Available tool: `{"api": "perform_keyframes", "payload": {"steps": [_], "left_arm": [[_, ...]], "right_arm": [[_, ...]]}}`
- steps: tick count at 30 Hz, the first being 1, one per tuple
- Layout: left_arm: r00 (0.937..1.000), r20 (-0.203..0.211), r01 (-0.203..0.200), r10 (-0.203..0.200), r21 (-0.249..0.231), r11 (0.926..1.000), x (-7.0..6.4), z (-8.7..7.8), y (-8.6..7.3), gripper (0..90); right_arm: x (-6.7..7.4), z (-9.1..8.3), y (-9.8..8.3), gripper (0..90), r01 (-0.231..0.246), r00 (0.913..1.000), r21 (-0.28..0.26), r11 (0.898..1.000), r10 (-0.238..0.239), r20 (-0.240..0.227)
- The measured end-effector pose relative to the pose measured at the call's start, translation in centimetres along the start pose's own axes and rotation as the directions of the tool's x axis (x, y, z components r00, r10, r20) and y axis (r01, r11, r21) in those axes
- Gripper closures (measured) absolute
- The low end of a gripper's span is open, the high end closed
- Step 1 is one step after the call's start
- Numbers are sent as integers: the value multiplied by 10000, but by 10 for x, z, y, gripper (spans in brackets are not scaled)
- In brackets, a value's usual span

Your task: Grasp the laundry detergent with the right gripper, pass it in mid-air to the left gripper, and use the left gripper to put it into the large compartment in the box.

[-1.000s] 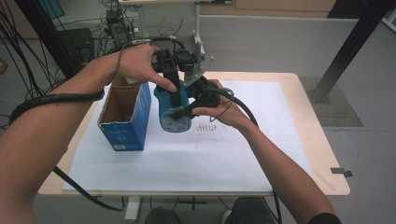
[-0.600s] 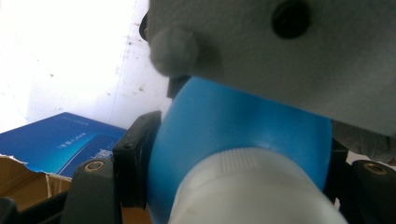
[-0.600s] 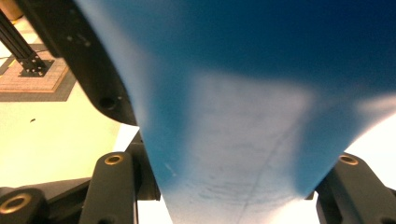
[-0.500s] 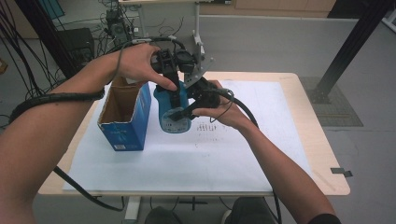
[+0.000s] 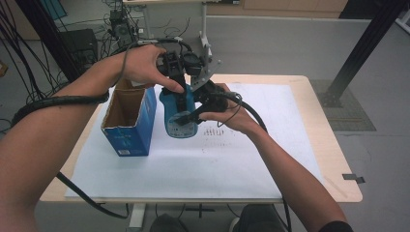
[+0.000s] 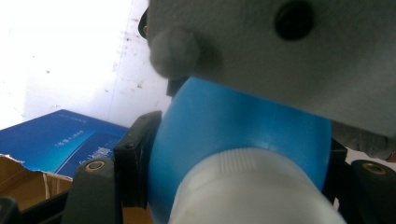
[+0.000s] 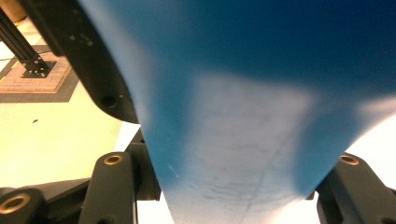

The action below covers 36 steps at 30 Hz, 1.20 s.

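Beside the open box (image 5: 128,118), left gripper (image 5: 180,94) has just closed on the blue bottle's (image 5: 176,113) neck; right gripper (image 5: 193,116) clamps its body; boxing remains.

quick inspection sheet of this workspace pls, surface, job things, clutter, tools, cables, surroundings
surface: wooden table covered by a white sheet with small dark marks
job's things: blue bottle with a white cap, held above the sheet; open blue box upright to its left
clutter: nothing seen
grippers: left tool clamps the bottle's top near the cap, its jaws just closed in; right tool clamps the body
cables: black cable along the left forearm; more by the far wall
surroundings: grey floor, black post
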<state>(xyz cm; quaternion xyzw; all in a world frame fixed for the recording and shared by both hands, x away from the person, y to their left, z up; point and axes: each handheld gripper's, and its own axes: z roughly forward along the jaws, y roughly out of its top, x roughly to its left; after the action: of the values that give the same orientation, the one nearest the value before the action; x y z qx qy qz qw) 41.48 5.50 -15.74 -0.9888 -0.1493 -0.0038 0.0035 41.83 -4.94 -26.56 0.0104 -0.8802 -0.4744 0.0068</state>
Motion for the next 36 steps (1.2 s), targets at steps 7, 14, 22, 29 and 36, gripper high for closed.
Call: {"api": "perform_keyframes", "payload": {"steps": [7, 14, 22, 29, 36], "left_arm": [[10000, 26, -6, 6, 107, 9999, 1, 1, 0, 340], [9999, -86, -95, 95, 1, 10000, 1, 1, -1, 341], [9998, -181, -125, 124, -67, 9999, 0, 1, -1, 342], [9995, -270, -190, 185, -172, 9997, -1, 0, 0, 345], [9994, -260, -216, 213, -99, 9997, -2, 2, 1, 350]], "right_arm": [[-1, 1, 0, 437, -23, 10000, 35, 10000, 23, 19], [-1, 1, 0, 438, -23, 10000, 30, 10000, 23, 77], [-1, 1, 0, 438, 26, 9999, -24, 10000, -26, 114], [-2, 0, 0, 436, 30, 9999, -8, 10000, -29, 145], [-2, 1, -1, 430, -10, 10000, 49, 10000, 10, 55]]}}
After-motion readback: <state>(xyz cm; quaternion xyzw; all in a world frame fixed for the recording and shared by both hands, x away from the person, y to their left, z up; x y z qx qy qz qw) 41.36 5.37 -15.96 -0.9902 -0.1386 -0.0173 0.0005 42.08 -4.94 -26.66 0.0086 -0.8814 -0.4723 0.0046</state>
